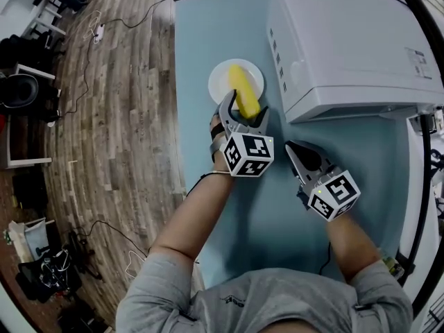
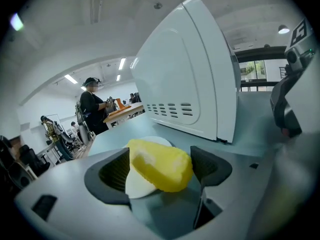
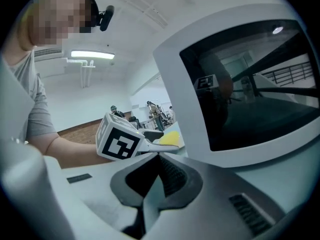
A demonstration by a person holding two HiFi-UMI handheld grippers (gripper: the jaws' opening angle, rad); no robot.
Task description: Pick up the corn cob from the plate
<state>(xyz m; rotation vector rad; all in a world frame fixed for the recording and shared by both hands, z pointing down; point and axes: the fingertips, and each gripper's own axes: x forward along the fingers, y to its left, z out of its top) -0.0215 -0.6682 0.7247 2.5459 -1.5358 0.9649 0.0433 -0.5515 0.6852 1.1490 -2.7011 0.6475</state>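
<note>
Fingers point(image 2: 210, 165) of the left gripper point(image 1: 244, 109) are standing wide apart, ribbed dark pads facing inward, and they are flanking the near end of the one corn cob point(image 1: 243, 89) without pressing on it; a gap is showing at the right-hand pad. One smooth, blunt yellow cob is lying on the single round white plate point(image 1: 218, 85), its near end reaching past the rim toward that gripper. Beside it, the right gripper point(image 1: 291, 146) is hovering over bare tabletop with its two jaws drawn together to a point and nothing between them. Each of the two grippers is carrying one cube with black-and-white square markers. Both are working over one matte, pale blue table point(image 1: 277, 207), whose straight left edge is running just beside the left forearm, with plank wood floor beyond it. Just right of the plate, one boxy white microwave point(image 1: 347, 40) with a row of vent slots is filling the far right corner, leaving only a narrow strip beside the plate. Wider open tabletop is lying in front of the microwave, around the right gripper.
</note>
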